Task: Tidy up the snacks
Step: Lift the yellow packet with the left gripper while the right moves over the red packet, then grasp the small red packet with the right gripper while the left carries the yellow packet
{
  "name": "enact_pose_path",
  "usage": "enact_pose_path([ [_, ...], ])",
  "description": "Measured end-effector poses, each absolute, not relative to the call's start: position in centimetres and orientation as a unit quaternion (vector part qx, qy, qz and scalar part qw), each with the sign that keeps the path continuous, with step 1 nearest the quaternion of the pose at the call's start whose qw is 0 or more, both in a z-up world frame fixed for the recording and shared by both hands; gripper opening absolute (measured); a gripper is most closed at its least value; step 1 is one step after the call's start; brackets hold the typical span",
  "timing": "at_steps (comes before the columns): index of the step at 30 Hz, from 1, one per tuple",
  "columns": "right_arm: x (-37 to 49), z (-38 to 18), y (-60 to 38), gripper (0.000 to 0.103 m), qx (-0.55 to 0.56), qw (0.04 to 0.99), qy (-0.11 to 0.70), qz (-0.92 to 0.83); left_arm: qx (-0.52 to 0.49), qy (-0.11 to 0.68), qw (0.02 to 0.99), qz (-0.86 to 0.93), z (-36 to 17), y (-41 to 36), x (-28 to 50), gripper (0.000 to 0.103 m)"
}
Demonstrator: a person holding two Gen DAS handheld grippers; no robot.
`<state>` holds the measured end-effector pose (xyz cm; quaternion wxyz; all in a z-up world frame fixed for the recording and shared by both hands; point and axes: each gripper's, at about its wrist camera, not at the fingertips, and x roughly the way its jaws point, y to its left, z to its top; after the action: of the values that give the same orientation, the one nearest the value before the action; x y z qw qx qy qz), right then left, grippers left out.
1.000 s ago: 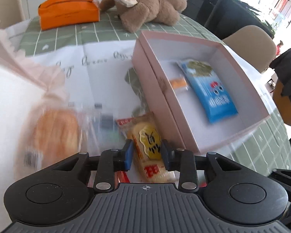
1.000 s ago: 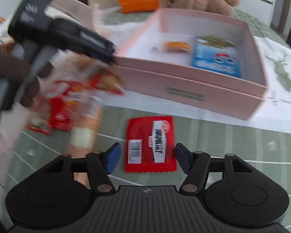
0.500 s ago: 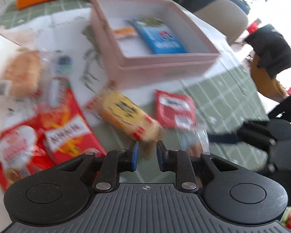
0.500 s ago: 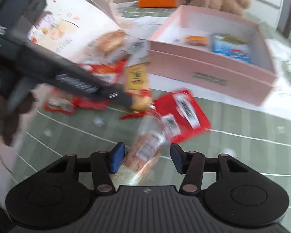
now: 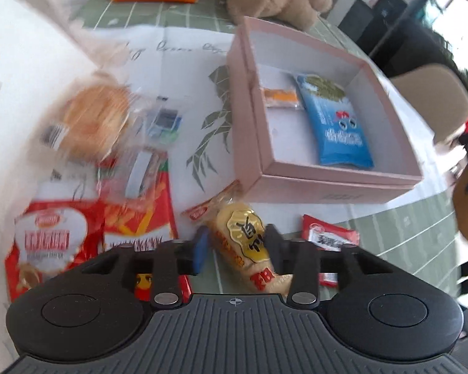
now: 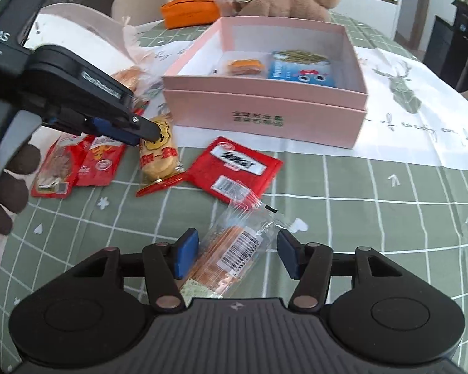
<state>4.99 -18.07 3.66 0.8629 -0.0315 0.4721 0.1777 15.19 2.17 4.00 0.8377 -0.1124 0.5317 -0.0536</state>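
Note:
A yellow rice-cracker pack (image 5: 245,240) lies on the green checked cloth in front of the pink box (image 5: 333,187). My left gripper (image 5: 236,247) straddles it; its jaws are opening and the left pad stands clear of the pack. From the right wrist view the left gripper (image 6: 143,131) tips hover over the cracker pack (image 6: 159,159). My right gripper (image 6: 237,254) is open and widening, with a clear-wrapped biscuit pack (image 6: 234,246) lying loose between its fingers. A red packet (image 6: 234,168) lies beside it. In the pink box (image 6: 265,115) rest a blue packet (image 6: 299,71) and a small orange snack (image 6: 245,66).
Red snack bags (image 5: 87,240) and a wrapped bun (image 5: 93,118) lie left of the box. A plush toy (image 6: 284,0) and an orange pouch (image 6: 190,11) sit at the table's far side. A gloved hand (image 6: 6,187) holds the left gripper. Chairs stand around the table.
The left jaws narrowed, then spread again around the yellow pack. The right gripper moved off the red packet and now has the clear-wrapped pack between its fingers.

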Motion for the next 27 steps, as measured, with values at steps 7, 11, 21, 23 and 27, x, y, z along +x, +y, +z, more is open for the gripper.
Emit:
enact_pose_path([
  [7,5.5,3.3,-19.3,0.064,-0.011,0.875,0.465,0.134,-0.054,0.539,0.838,-0.063,3.0,0.0,15.6,0.066],
  [11,5.7,2.6,-19.4,0.067,0.004,0.877,0.465,0.121,-0.024,0.534,0.842,-0.068,2.8,-0.5,15.6,0.067],
  [21,5.9,1.3,-17.0,0.095,-0.045,0.883,0.453,0.112,0.015,0.526,0.846,-0.092,3.2,1.2,11.8,0.044],
  [23,6.3,1.3,-16.8,0.097,-0.045,0.88,0.459,0.113,0.0,0.528,0.844,-0.096,3.1,1.8,11.1,0.043],
  [27,8.4,1.4,-15.7,0.096,-0.055,0.873,0.466,0.131,-0.003,0.529,0.843,-0.098,3.1,1.8,10.2,0.043],
])
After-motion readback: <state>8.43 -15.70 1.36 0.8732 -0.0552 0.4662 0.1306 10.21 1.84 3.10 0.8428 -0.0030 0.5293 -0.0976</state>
